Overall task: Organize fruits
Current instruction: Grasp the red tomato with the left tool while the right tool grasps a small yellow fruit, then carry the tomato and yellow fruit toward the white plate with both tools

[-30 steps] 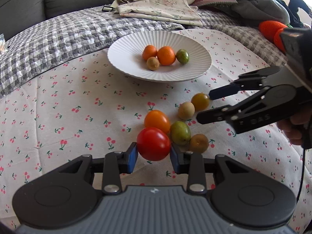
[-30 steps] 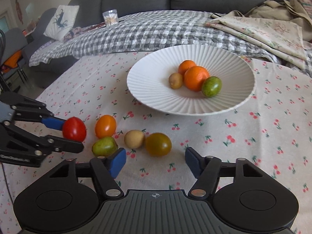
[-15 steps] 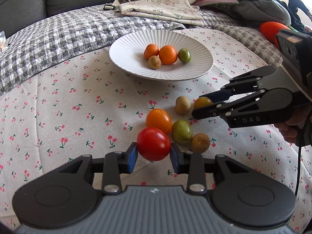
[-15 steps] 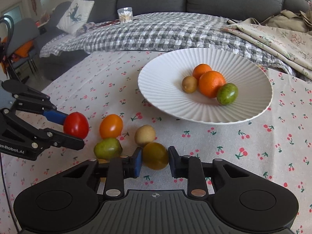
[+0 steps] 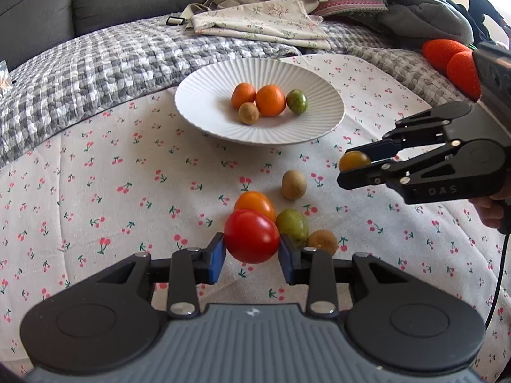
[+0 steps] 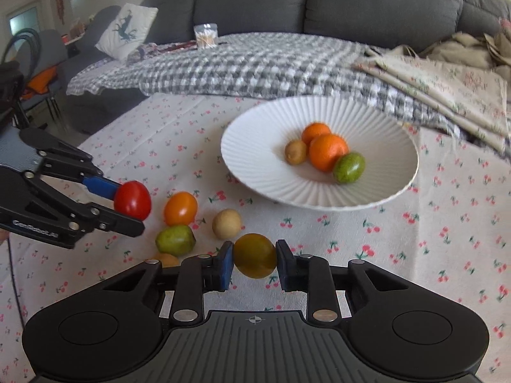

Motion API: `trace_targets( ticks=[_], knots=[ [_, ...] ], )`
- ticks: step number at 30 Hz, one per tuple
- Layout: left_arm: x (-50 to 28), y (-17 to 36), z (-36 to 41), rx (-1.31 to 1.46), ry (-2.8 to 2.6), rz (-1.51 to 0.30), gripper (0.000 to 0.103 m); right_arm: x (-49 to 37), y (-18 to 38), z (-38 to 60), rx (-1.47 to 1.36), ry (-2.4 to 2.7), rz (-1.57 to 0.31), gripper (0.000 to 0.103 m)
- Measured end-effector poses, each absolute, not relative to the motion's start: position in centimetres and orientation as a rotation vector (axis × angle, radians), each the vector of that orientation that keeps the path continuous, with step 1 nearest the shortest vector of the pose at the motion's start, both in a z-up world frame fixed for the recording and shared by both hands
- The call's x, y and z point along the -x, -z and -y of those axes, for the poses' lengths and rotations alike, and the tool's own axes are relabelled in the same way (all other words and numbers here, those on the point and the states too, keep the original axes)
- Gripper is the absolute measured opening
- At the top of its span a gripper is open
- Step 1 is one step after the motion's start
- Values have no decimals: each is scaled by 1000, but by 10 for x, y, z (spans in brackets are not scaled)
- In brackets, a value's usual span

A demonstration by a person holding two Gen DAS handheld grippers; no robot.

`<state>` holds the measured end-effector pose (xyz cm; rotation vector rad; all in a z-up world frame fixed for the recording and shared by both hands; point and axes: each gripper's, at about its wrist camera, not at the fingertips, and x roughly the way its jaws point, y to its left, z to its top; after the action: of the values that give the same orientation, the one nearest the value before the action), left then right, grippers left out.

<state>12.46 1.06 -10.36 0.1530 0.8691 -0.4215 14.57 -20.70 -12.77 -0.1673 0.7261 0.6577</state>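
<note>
Left gripper (image 5: 251,253): clenched on the red tomato (image 5: 250,235), pads pressing both its sides; held just above the cloth (image 5: 95,175), near edge of the fruit cluster.
Right gripper (image 6: 254,266): clenched on the olive tomato (image 6: 254,255); lifted clear of the cloth, right of the cluster and near side of the plate (image 6: 255,159).
Loose fruit on cloth: orange tomato (image 5: 255,202) just behind the red one; green fruit (image 5: 292,226) to its right, touching or nearly so; tan fruit (image 5: 293,184) farther off; brown fruit (image 5: 322,241) nearest, right.
Plate: white, ribbed, beyond the cluster; held two oranges (image 5: 270,100), one small brown fruit, one green fruit, all bunched at centre.
Surroundings: checked blanket (image 5: 80,73) and grey sofa (image 6: 351,0) at far side; a hand (image 5: 488,210) partly visible at the right gripper's grip.
</note>
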Motion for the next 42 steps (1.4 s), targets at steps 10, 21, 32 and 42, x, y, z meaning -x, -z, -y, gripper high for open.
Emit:
trace_targets(
  ticks=[10, 21, 32, 42],
  knots=[
    [-127, 88, -15, -112, 411, -812, 34, -144, 96, 218, 132, -684, -649, 26],
    [-139, 78, -9, -95, 406, -772, 34, -161, 83, 243, 74, -586, -606, 26],
    [-180, 79, 27, -127, 426, -749, 34, -186, 88, 253, 51, -479, -601, 26],
    [-216, 99, 72, -189, 440, -753, 34, -221, 97, 252, 74, -420, -608, 26]
  ],
)
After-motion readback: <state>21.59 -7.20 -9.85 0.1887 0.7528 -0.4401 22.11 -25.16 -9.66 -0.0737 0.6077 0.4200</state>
